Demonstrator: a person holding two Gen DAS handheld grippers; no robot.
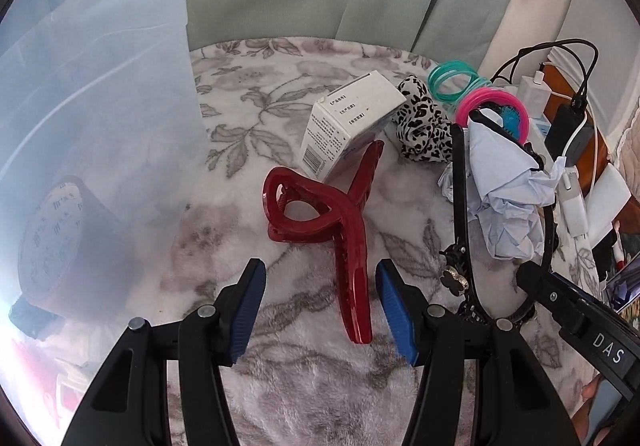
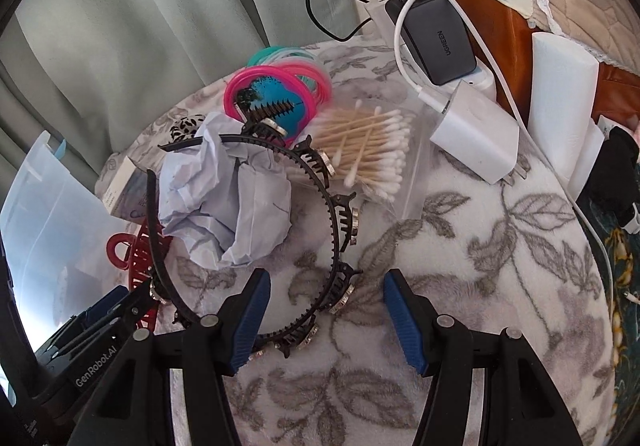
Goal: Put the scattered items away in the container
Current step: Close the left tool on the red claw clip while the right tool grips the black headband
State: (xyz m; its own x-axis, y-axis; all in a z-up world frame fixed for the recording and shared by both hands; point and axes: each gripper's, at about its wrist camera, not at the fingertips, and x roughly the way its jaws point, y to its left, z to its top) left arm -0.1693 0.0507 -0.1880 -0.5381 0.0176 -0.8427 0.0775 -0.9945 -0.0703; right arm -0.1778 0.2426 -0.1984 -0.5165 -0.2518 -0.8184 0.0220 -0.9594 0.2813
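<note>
Translucent plastic storage container [image 1: 92, 94], blanket's left edge: holds a dark round tin [image 1: 60, 242]. Left hand-held gripper [image 1: 320, 310] wide, straddling red plastic claw clip [image 1: 352, 246]. Right hand-held gripper [image 2: 326, 316] wide, empty.

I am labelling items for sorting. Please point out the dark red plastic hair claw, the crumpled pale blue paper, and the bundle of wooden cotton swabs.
Dark red plastic hair claw [image 1: 354, 246]: left wrist view, on its long arm.
Crumpled pale blue paper [image 2: 224, 202]: right wrist view, its middle.
Bundle of wooden cotton swabs [image 2: 368, 150]: right wrist view, the sticks' middle.
</note>
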